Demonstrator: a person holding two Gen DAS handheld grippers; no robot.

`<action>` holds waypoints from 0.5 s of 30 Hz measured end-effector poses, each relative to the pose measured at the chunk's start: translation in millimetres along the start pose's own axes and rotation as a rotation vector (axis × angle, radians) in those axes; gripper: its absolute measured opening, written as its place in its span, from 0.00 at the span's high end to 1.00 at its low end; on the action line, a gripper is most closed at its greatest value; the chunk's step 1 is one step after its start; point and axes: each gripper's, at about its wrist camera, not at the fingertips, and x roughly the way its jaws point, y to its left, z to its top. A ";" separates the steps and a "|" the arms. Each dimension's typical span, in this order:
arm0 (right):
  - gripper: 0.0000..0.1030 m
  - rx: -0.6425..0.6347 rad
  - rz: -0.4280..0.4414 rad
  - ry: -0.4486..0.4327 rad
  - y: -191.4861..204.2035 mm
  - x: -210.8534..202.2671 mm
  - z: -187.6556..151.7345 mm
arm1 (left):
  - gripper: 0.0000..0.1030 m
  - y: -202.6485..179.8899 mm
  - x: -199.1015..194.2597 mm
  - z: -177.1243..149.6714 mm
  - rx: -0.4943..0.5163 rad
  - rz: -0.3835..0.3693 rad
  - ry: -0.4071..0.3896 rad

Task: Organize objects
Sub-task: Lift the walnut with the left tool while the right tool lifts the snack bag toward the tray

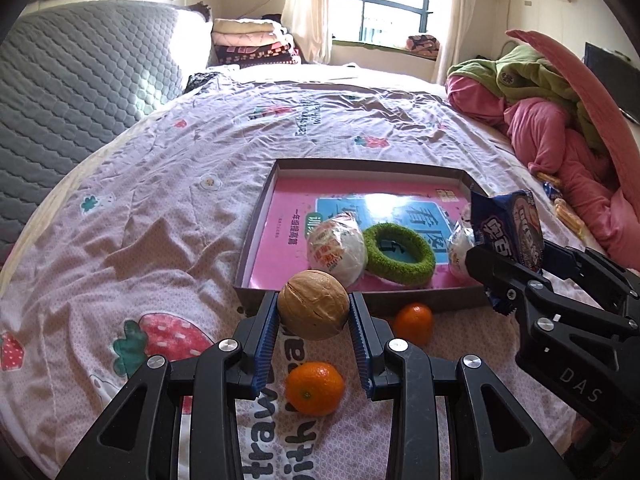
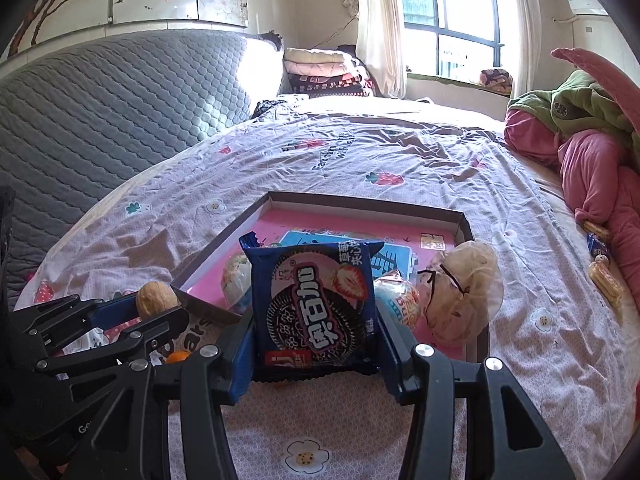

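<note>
My left gripper [image 1: 313,300] is shut on a brown walnut [image 1: 313,305], held just above the near rim of a shallow cardboard box [image 1: 256,240] lined with a pink book. My right gripper [image 2: 316,320] is shut on a blue cookie packet [image 2: 316,308], upright over the box's near edge; the packet [image 1: 508,228] also shows at the right of the left wrist view. Inside the box lie a green fuzzy ring [image 1: 400,254], a wrapped white ball [image 1: 336,254] and a mesh pouch [image 2: 464,292]. Two oranges [image 1: 314,388] [image 1: 414,322] rest on the bedsheet below the left gripper.
The box sits on a bed with a strawberry-print sheet [image 1: 160,200]. A heap of pink and green bedding [image 1: 552,120] fills the right side, with small snacks [image 2: 604,280] beside it. A grey quilted pad [image 1: 72,92] stands at the left, with folded blankets [image 1: 252,44] behind it.
</note>
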 end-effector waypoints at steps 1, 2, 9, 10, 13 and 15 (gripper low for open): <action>0.50 0.003 -0.003 -0.005 -0.3 -0.4 1.1 | 0.66 0.7 0.2 0.7 -0.003 0.003 -0.002; 0.50 0.005 -0.003 -0.007 -0.7 -0.5 2.5 | 0.66 1.5 0.5 1.2 -0.004 0.003 -0.002; 0.50 0.022 -0.008 -0.016 -4.2 -0.4 7.6 | 0.66 7.1 5.1 6.9 -0.013 0.011 -0.003; 0.50 0.024 -0.008 -0.018 -4.6 -0.4 8.6 | 0.66 7.9 5.5 7.5 -0.013 0.011 -0.005; 0.50 0.025 -0.012 -0.029 -4.8 -1.5 11.3 | 0.66 8.8 6.4 10.4 -0.013 0.016 -0.013; 0.50 0.023 -0.012 -0.032 -4.2 -1.6 13.0 | 0.66 10.5 7.3 12.7 -0.016 0.013 -0.017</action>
